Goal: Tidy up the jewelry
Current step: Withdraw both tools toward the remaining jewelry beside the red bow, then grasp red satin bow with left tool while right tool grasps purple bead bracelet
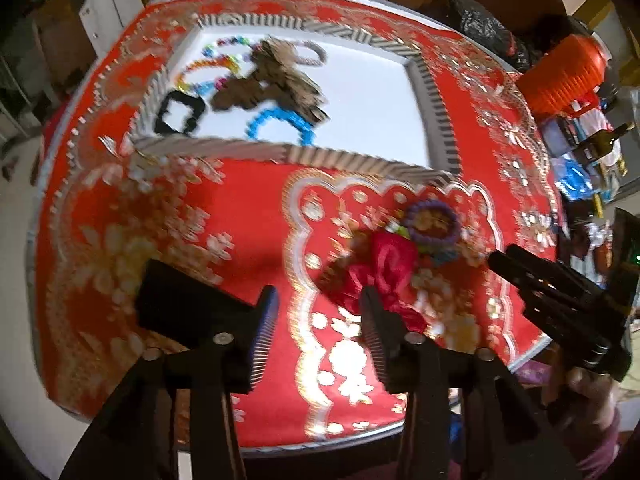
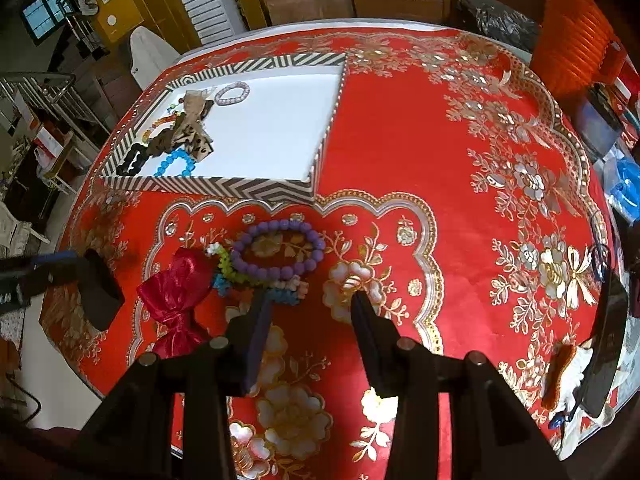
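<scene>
A striped-rimmed white tray (image 2: 224,188) (image 1: 360,160) holds a blue bead bracelet (image 2: 176,164), a black bracelet (image 2: 132,162), a brown patterned bow (image 2: 192,132), a silver bracelet (image 2: 232,93) and coloured beads. On the red cloth in front of it lie a purple bead bracelet (image 2: 278,250) (image 1: 432,226), a multicoloured bead bracelet (image 2: 236,276) and a red satin bow (image 2: 178,296) (image 1: 380,276). My right gripper (image 2: 308,300) is open and empty just short of the purple bracelet. My left gripper (image 1: 320,300) is open and empty, its right finger beside the red bow.
The round table (image 2: 480,160) carries a red and gold flowered cloth. An orange lantern (image 2: 576,28) stands at the far right edge. A dark phone (image 2: 604,344) and a small orange item (image 2: 560,376) lie at the right edge. Chairs stand behind the table.
</scene>
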